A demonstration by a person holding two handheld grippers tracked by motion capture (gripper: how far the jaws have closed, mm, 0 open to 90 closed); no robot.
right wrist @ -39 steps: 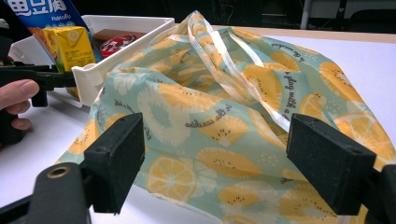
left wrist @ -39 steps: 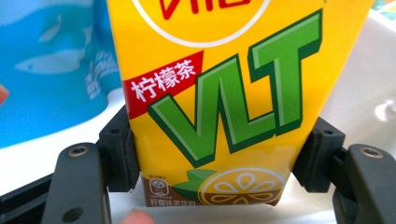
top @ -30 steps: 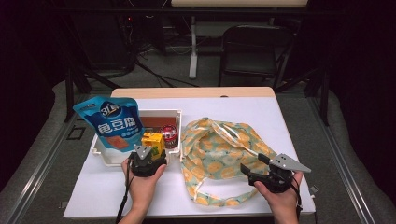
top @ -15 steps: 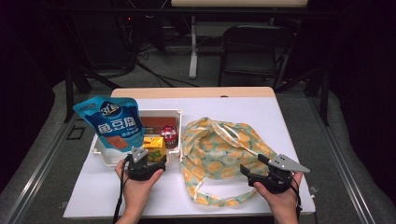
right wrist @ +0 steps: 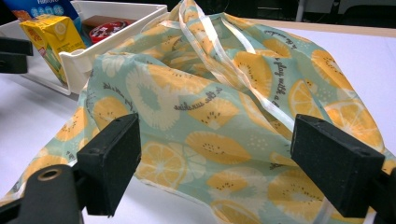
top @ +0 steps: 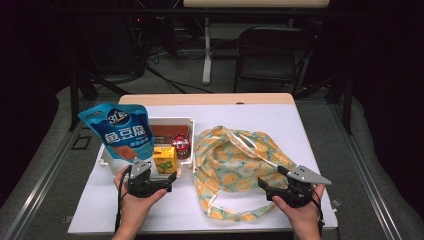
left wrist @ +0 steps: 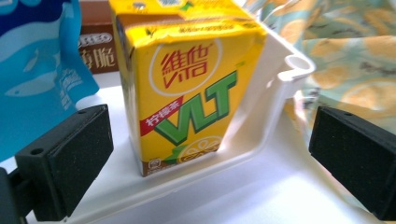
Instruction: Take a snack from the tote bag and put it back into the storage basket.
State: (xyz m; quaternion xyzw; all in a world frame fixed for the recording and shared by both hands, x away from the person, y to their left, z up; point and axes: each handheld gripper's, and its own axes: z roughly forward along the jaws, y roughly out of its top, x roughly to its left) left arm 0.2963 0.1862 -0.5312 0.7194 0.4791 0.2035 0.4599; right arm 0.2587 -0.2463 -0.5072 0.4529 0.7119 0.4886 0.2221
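Since the earlier frame my left tongs (top: 167, 181) have drawn back from the yellow drink carton (top: 165, 159), their jaws having just been opening; nothing is between the pads now, released. The carton stands upright in the near right corner of the white tray (top: 186, 120), beside the blue pouch (top: 122, 131) and a red can (top: 181, 145). My right tongs (top: 270, 186) sit spread wide at the near edge of the fruit-print bag (top: 235, 160) on the tabletop (top: 310, 130), gripping nothing. Judgement: placement of the carton appears complete. Next move calls for 1 pair of tongs selecting another item or closing on the bag's rim.
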